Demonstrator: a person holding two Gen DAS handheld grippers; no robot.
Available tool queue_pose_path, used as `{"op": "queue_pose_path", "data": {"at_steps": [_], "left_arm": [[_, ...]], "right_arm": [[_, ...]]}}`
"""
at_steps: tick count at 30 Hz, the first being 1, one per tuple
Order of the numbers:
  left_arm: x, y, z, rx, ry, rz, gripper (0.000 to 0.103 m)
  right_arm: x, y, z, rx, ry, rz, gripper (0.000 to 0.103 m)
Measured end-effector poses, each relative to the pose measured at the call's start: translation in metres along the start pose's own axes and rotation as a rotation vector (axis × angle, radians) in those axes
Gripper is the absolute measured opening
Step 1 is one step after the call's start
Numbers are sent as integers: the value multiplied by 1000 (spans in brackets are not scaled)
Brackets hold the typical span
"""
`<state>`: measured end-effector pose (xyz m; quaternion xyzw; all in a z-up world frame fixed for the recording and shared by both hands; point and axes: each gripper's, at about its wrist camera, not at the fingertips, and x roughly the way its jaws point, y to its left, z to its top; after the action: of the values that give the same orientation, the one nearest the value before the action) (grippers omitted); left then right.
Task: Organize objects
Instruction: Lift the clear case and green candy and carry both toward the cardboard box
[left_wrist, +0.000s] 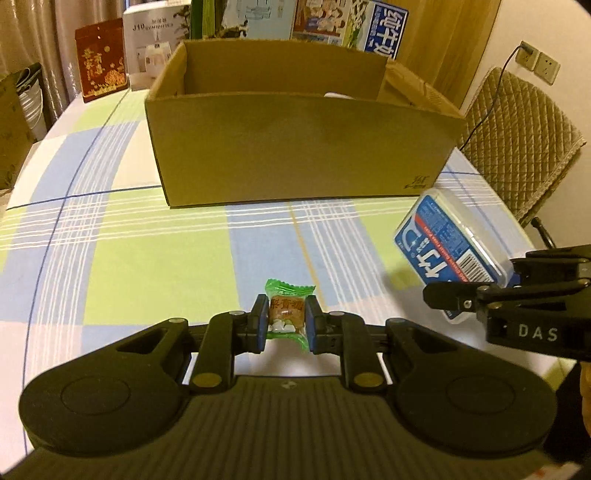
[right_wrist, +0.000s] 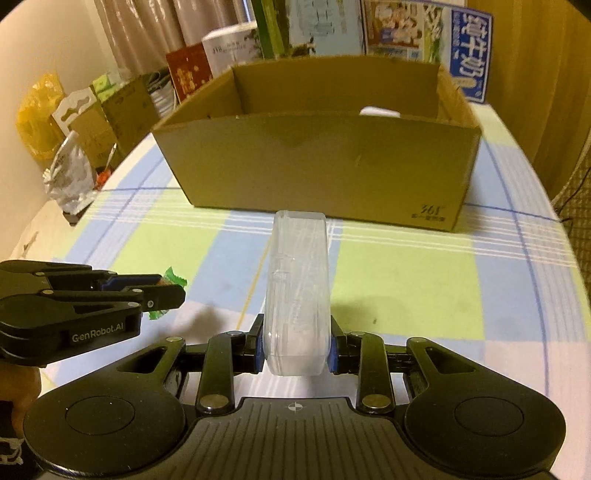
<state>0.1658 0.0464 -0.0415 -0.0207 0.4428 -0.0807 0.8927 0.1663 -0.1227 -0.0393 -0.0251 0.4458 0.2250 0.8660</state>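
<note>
Table: checked cloth (left_wrist: 155, 236) in green, blue and white, carrying everything in play
Cardboard box: open-topped cardboard box (right_wrist: 317, 158) at the table's far edge, mouth up so things can be dropped in; something white shows low against its right wall, too hidden to name
Background: packaging boxes (left_wrist: 103, 55) stand upright along the far edge behind the box, apparently no part of the job
Plastic case: clear plastic case (right_wrist: 297, 295) with a blue label, (left_wrist: 447, 243) in the left view, held off the cloth near the right edge and pointed at the box, likely ready to be carried over the wall
Right gripper: right gripper (right_wrist: 297, 350) has its jaws closed on the case's near end, pads on its two narrow sides
Left gripper: left gripper (left_wrist: 286, 325) has its jaws nearly together, pinching the candy
Candy: green-wrapped candy (left_wrist: 288, 310), gripped across its middle with the crimped ends free, above the cloth toward the near edge, short of the box
</note>
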Motion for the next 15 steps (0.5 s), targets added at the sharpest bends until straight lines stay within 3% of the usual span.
{"op": "queue_pose_path", "data": {"at_steps": [15], "left_arm": [[-65,-25,-3,12,-64,16,16]], "right_arm": [[-62,6,-8,-4,-77,-15,28]]}}
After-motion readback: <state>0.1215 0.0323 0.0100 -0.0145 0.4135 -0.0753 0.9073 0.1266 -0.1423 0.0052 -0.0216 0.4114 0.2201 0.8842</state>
